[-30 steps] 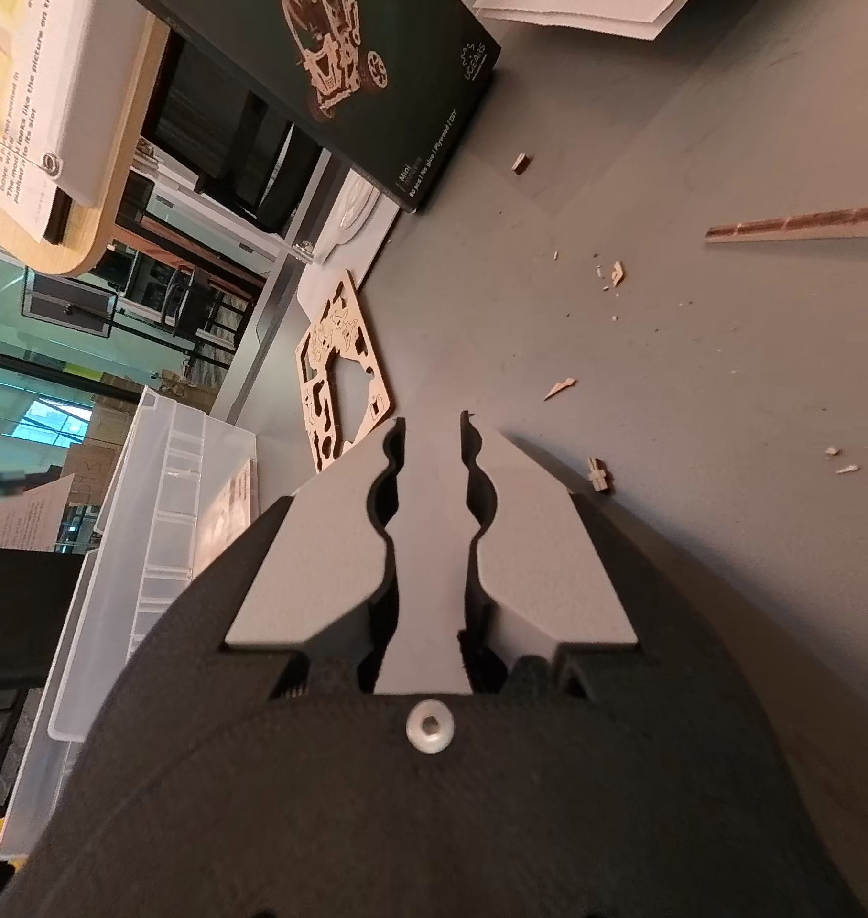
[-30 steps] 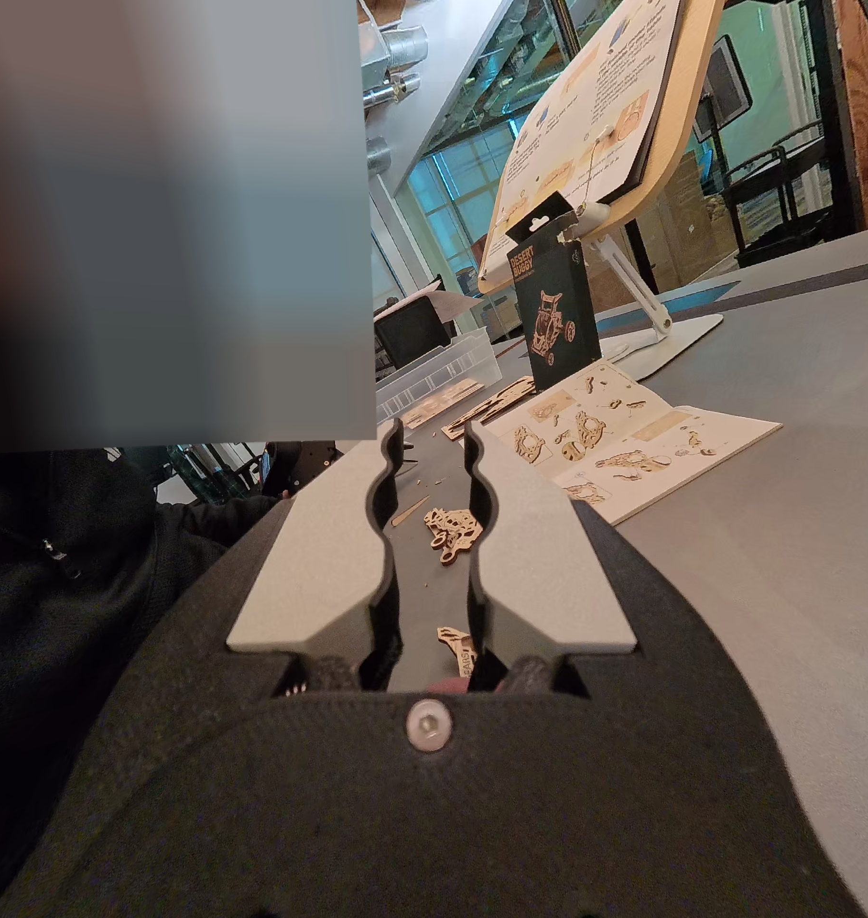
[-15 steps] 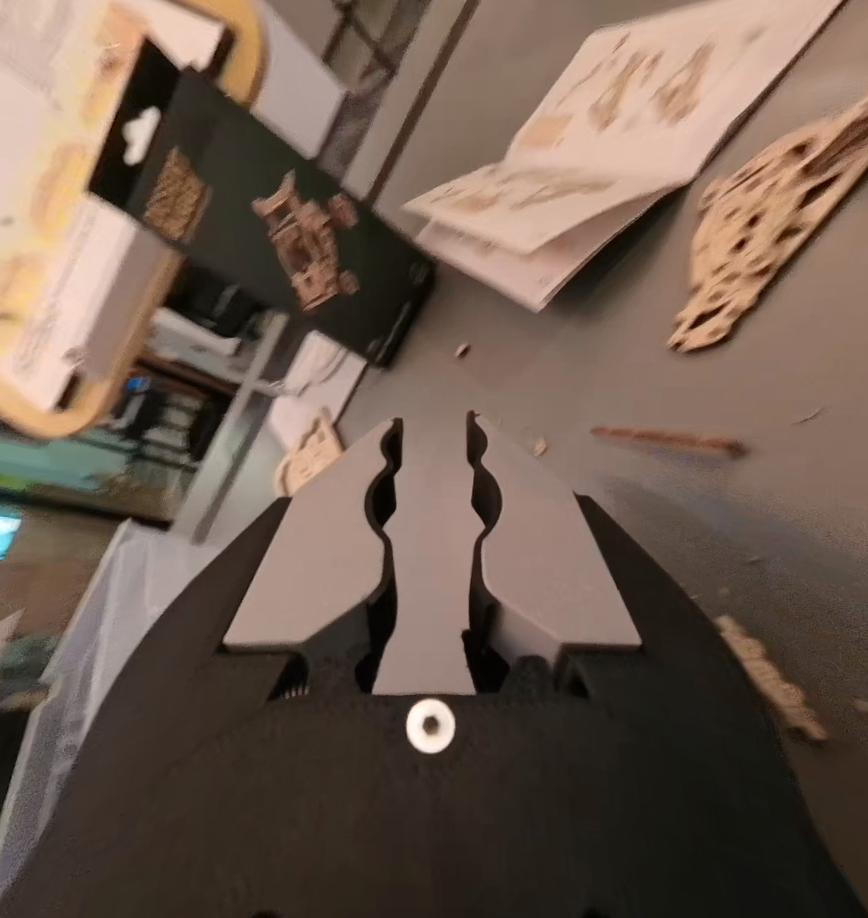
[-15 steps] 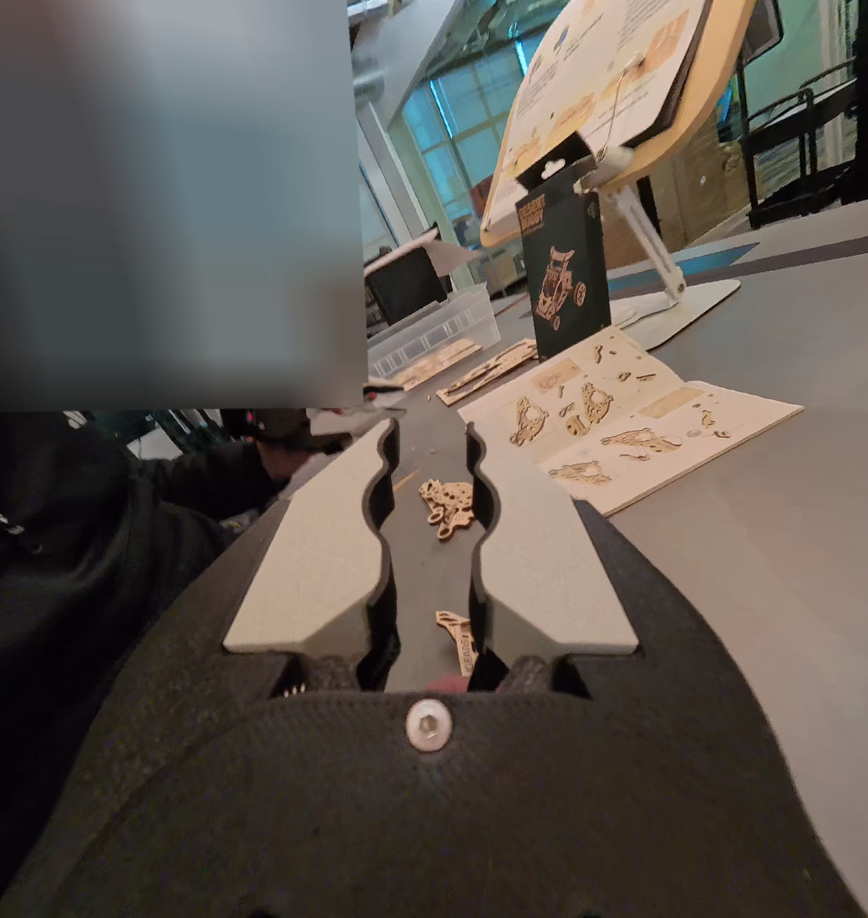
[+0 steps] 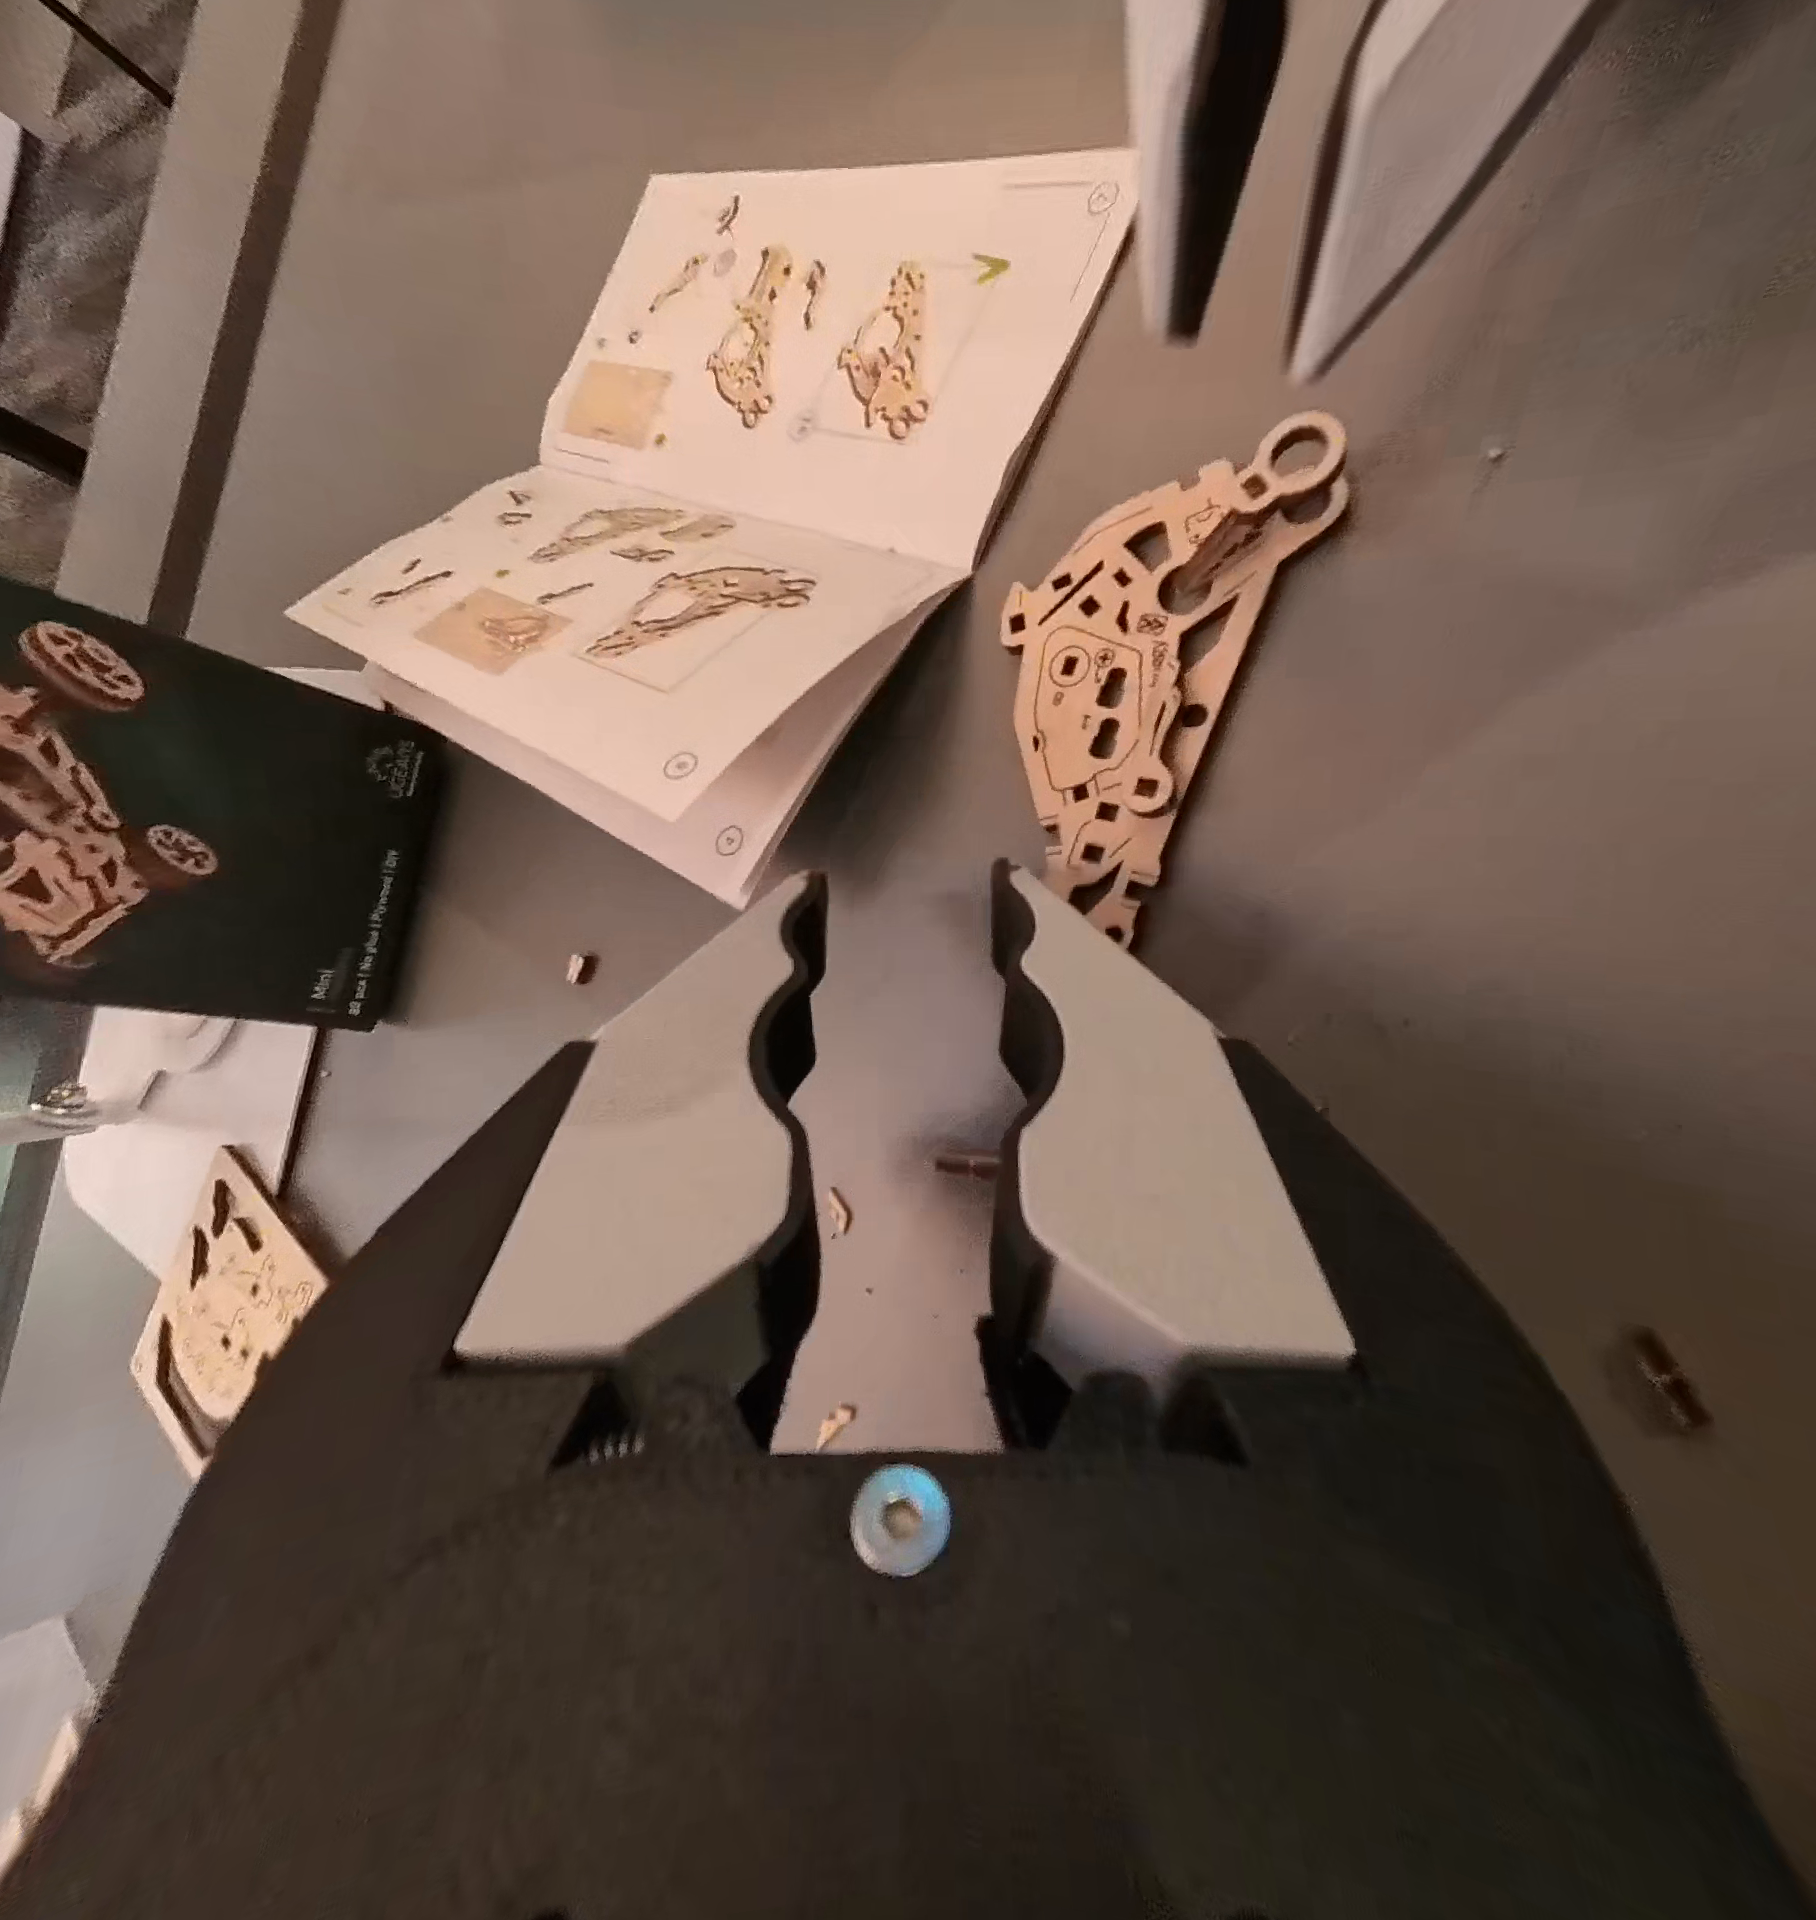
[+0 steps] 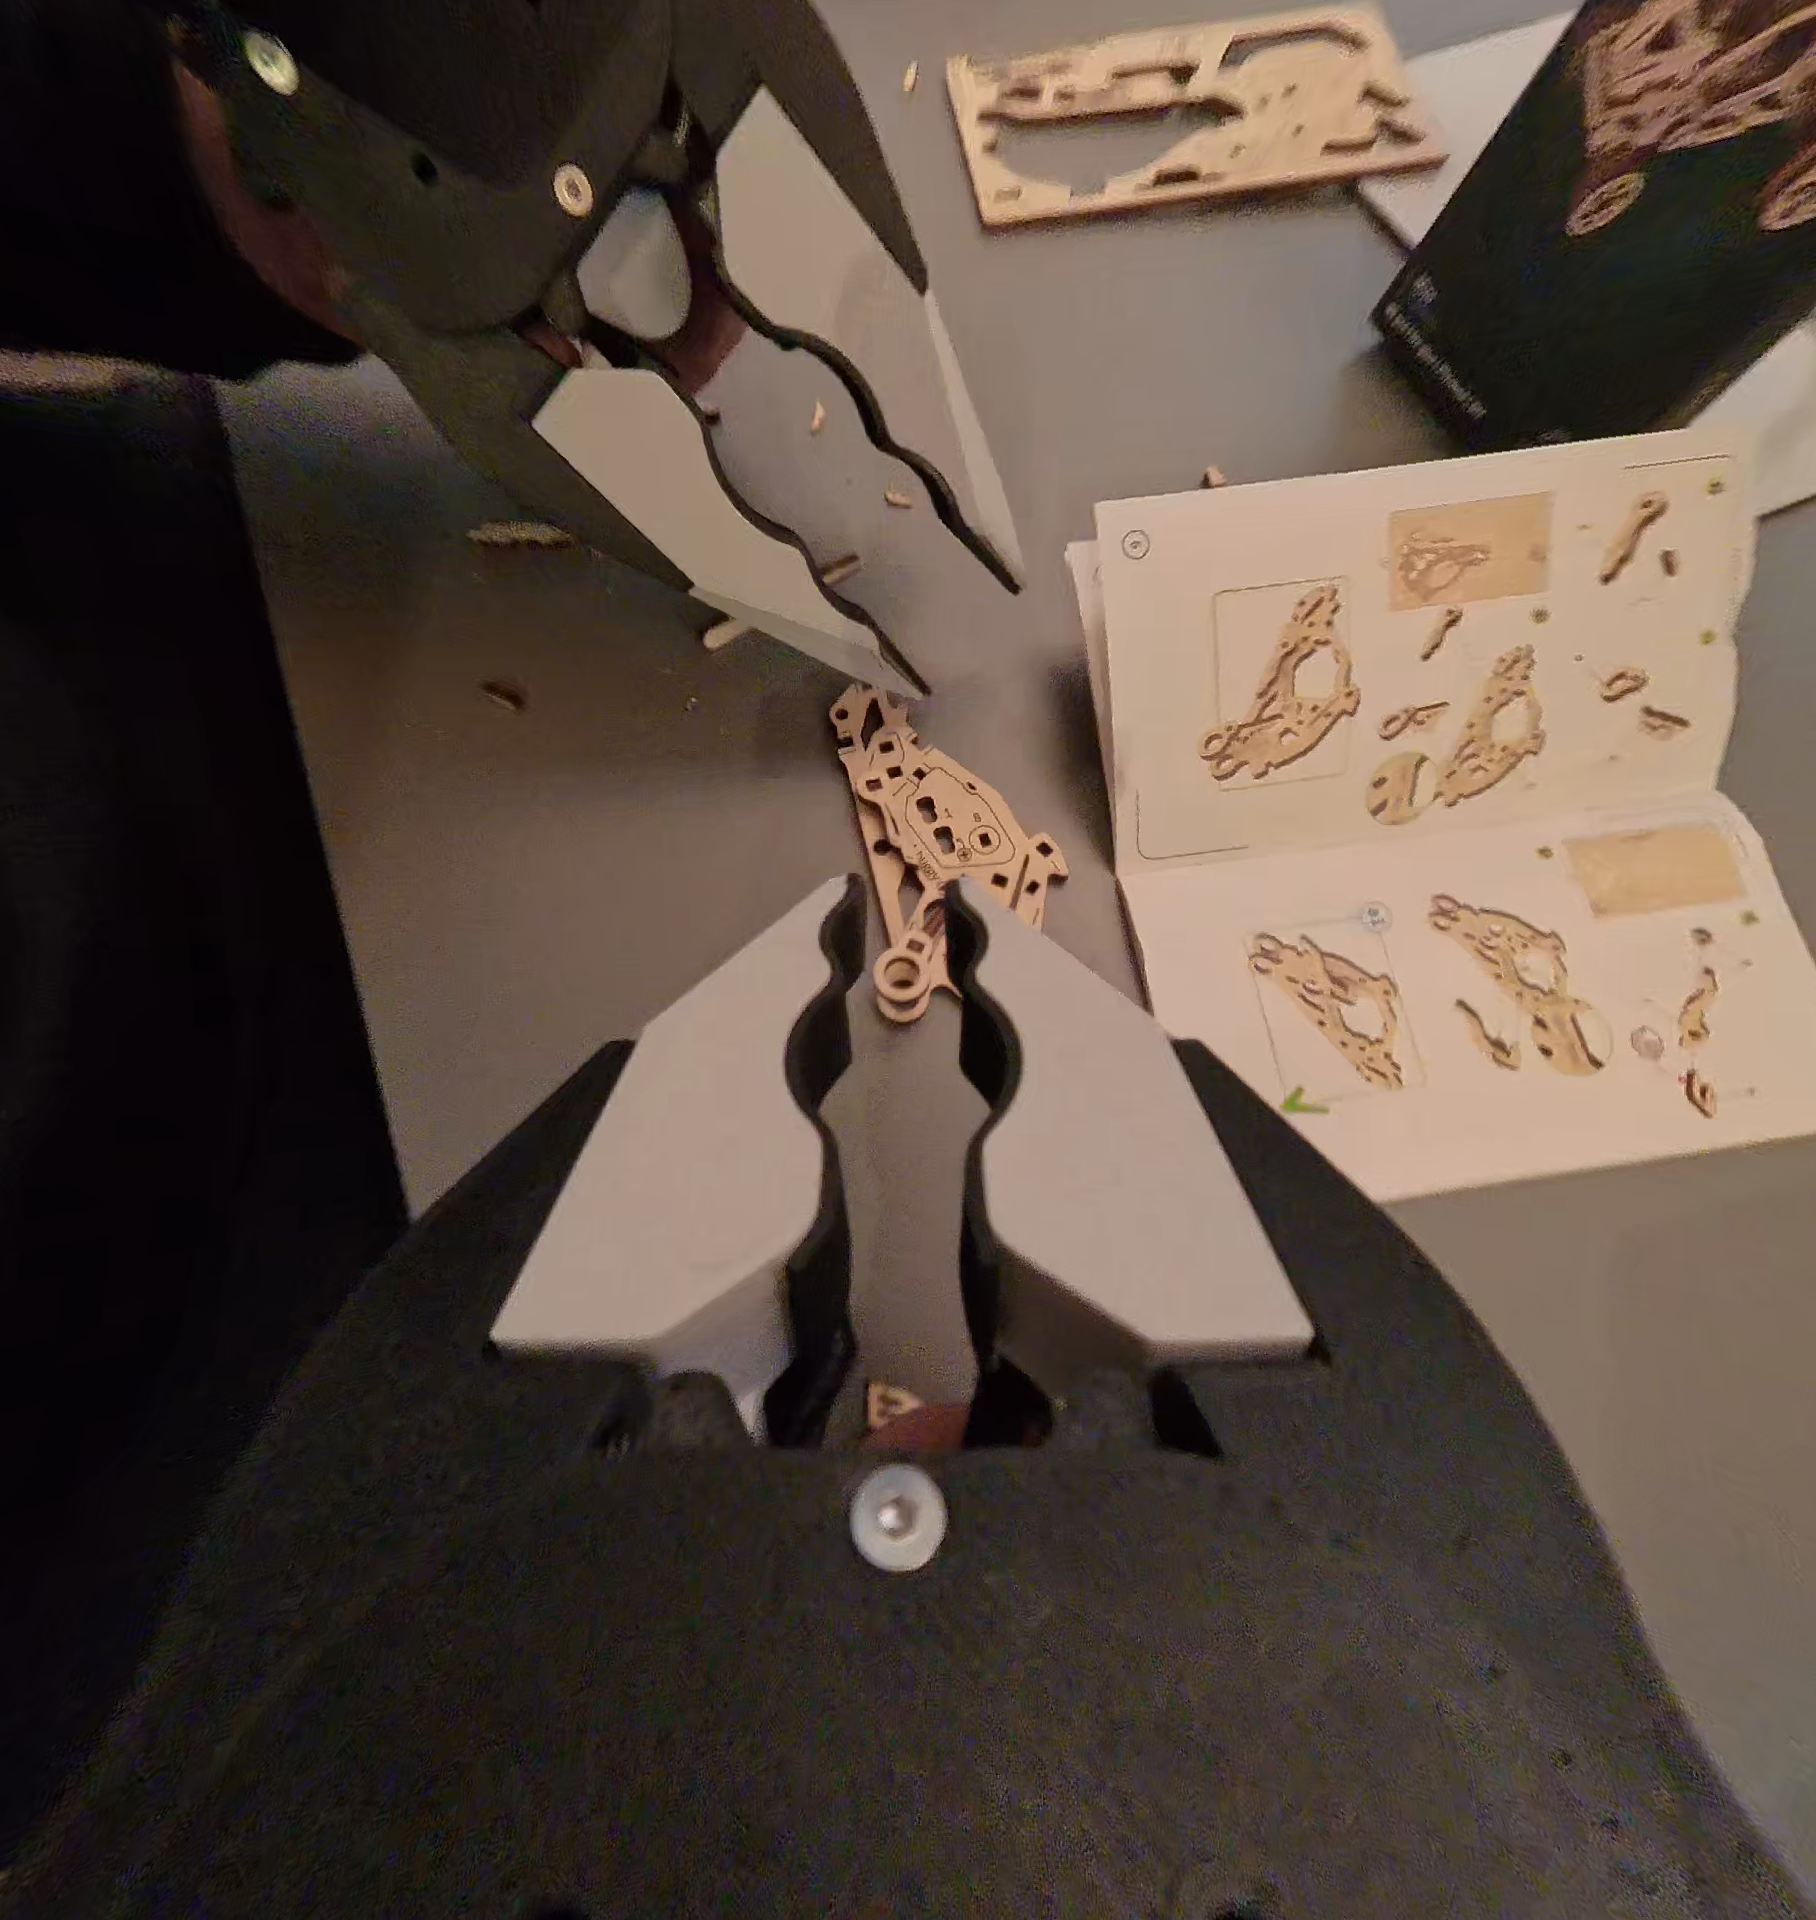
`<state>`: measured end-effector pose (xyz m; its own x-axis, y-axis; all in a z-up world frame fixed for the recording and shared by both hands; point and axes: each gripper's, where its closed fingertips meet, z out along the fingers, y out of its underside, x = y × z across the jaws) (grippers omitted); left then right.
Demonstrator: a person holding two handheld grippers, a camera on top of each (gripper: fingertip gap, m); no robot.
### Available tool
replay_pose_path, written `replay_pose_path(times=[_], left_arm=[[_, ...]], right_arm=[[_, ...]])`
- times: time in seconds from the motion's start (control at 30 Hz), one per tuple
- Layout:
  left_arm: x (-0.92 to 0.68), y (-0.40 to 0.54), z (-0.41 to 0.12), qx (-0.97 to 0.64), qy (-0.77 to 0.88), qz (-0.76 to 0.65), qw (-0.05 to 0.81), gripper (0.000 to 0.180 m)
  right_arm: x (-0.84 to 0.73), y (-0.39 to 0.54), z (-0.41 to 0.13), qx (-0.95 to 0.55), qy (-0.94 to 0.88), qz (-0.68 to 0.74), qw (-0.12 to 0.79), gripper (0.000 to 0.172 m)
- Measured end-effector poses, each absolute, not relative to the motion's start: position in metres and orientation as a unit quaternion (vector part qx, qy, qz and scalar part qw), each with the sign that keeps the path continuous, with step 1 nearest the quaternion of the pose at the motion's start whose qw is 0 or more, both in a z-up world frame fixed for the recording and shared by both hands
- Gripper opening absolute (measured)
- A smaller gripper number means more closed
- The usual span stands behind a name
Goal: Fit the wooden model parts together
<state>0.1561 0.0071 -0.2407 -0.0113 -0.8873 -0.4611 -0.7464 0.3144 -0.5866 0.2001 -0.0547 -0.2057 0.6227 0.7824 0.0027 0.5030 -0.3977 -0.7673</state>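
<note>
A flat wooden model assembly (image 5: 1122, 686) with a ring at one end lies on the grey table (image 5: 1506, 935). My left gripper (image 5: 904, 894) is open and empty, its right fingertip just beside the assembly's near end. In the right wrist view the assembly (image 6: 935, 821) lies flat with its ring end under my right gripper (image 6: 904, 904). The right jaws stand narrowly apart over the piece, and the left finger shows a gap to it. The left wrist view shows the right gripper (image 5: 1247, 348) hovering clear of the ring. The left gripper (image 6: 961, 636) shows open at the piece's far end.
An open instruction booklet (image 6: 1403, 831) lies right of the assembly, also in the left wrist view (image 5: 738, 499). A dark box (image 6: 1610, 208) and a punched wooden sheet (image 6: 1184, 125) stand farther back. Wood scraps (image 6: 519, 535) and small dark pins (image 5: 971, 1164) litter the table. A dark sleeve fills the left of the right wrist view. Some 9 cm of space lies between my two pairs of fingers.
Both grippers have swung down over the table to opposite ends of the wooden assembly. The left jaws have opened wider. The right jaws have narrowed over the ring end.
</note>
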Motion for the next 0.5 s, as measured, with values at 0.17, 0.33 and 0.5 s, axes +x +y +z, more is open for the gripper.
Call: replay_pose_path(times=[0.17,0.33,0.5], left_arm=[[0.16,0.003,-0.245,-0.577,0.712,-0.102,0.387,0.03],[0.162,0.001,-0.238,-0.577,0.707,-0.129,0.388,0.031],[0.164,-0.006,-0.246,-0.575,0.718,-0.143,0.365,0.027]], right_arm=[[0.181,-0.044,-0.227,-0.82,-0.44,0.172,0.323,0.011],[0.174,-0.035,-0.244,-0.82,-0.475,0.149,0.282,0.007],[0.171,-0.036,-0.25,-0.821,-0.487,0.17,0.246,0.003]])
